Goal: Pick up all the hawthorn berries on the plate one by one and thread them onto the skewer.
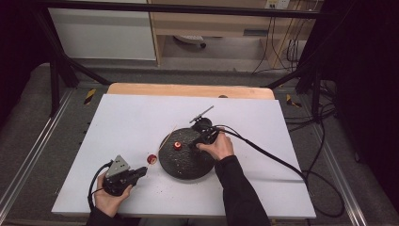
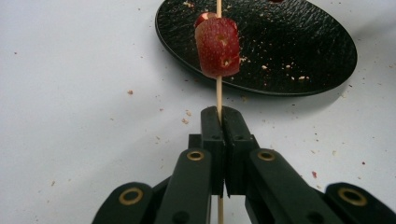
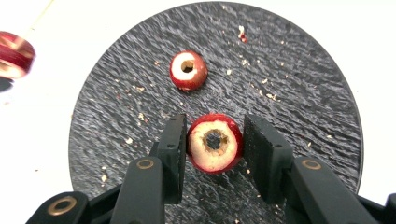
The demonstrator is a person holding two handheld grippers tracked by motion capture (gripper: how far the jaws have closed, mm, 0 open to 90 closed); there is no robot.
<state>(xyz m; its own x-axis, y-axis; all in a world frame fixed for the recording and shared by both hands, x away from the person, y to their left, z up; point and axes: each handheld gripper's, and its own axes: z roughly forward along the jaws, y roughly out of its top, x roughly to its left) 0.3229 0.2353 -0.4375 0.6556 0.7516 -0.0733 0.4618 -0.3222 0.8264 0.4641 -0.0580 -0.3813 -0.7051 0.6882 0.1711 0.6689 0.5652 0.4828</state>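
My left gripper [image 2: 219, 116] is shut on a thin wooden skewer [image 2: 218, 95] that runs up toward the black plate [image 2: 303, 56]. A red cored fruit piece [image 2: 217, 46] is threaded on the skewer ahead of the jaws. In the high view that left gripper [image 1: 141, 172] lies low on the table's left with the skewered fruit [image 1: 151, 159] beside the plate [image 1: 186, 165]. My right gripper [image 3: 212, 140] is shut on a second cored red fruit piece [image 3: 215, 142] just above the plate [image 3: 299, 93]. A third fruit piece [image 3: 188, 70] lies on the plate beyond it.
The plate sits mid-table on a white board [image 1: 131, 122], with crumbs scattered on the plate and around it. A black cable [image 1: 273, 157] trails right from the right gripper. A metal frame and wooden furniture stand behind the table.
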